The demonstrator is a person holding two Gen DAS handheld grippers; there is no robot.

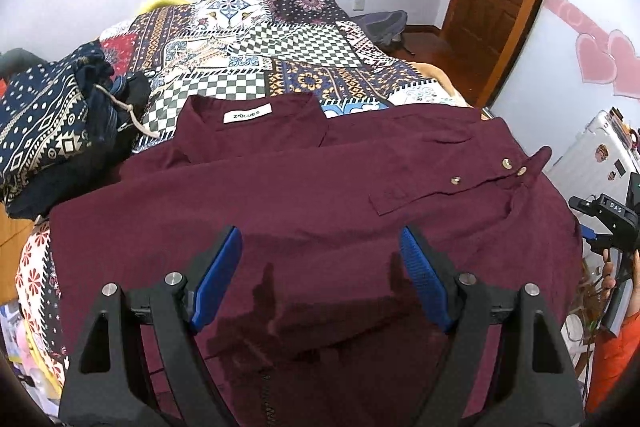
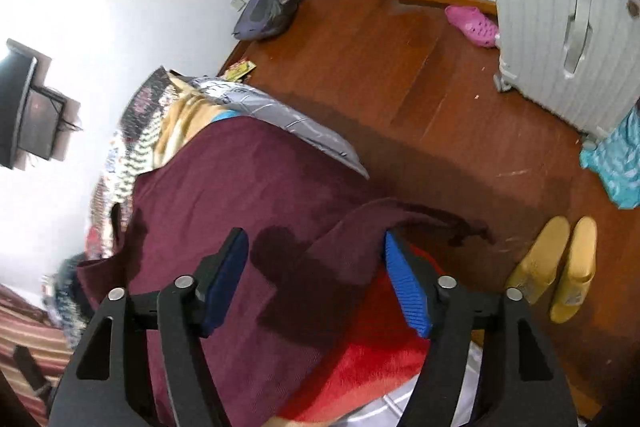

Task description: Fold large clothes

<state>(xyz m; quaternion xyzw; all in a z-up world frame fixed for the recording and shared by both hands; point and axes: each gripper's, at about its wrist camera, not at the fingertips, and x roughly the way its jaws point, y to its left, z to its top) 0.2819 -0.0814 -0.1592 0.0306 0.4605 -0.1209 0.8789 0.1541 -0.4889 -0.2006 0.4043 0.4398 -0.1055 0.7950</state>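
A maroon shirt lies spread on the patchwork bed cover, its collar and white label at the far end. One buttoned sleeve is folded across its right side. My left gripper hovers open over the near part of the shirt, with nothing between the blue pads. At the right bed edge my right gripper stands open above the shirt. A raised flap of the cloth runs past its right finger and hangs over the edge. The right gripper's body shows at the left wrist view's right rim.
Dark patterned clothes are piled at the bed's left. A red blanket lies under the shirt's edge. On the wooden floor are yellow slippers, a pink shoe, a grey backpack and a white suitcase.
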